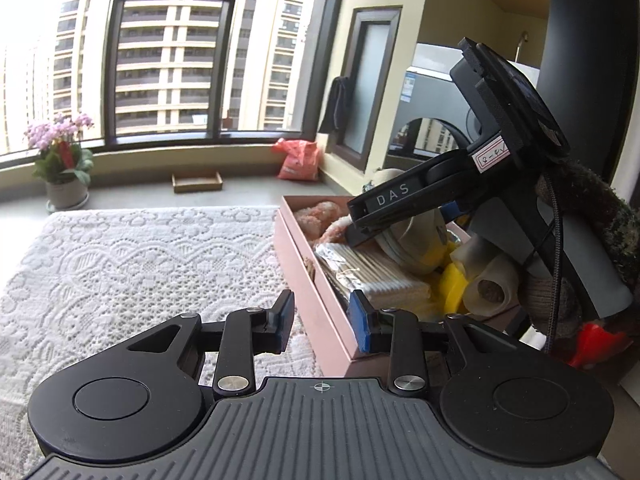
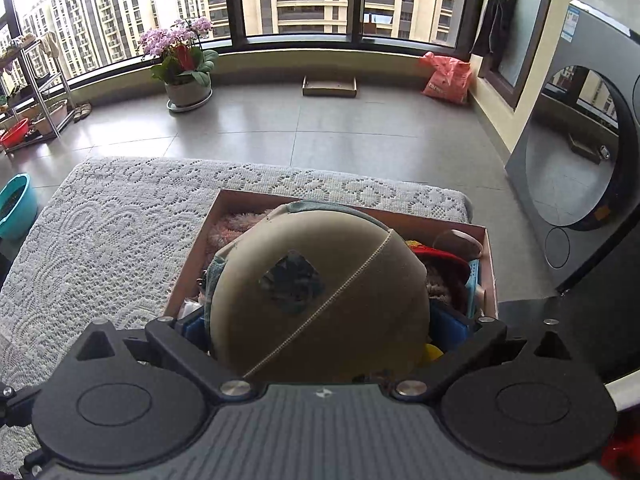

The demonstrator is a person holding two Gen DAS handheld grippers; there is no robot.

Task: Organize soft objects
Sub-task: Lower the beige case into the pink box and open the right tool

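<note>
Gripping round beige padded cup (image 2: 320, 300)

A pink box (image 1: 316, 280) stands on the white lace cloth (image 1: 140, 264) of the table and is filled with soft things. A round beige cap (image 2: 320, 296) with a dark patch on its top and a thin cord across it is above the box, pressed between the blue pads of the right tool (image 2: 320, 328). Inside the box lie a fluffy pink piece (image 1: 320, 216), a pack of cotton swabs (image 1: 376, 276), a yellow thing (image 1: 452, 292) and a cream roll (image 1: 492, 288).
</note>
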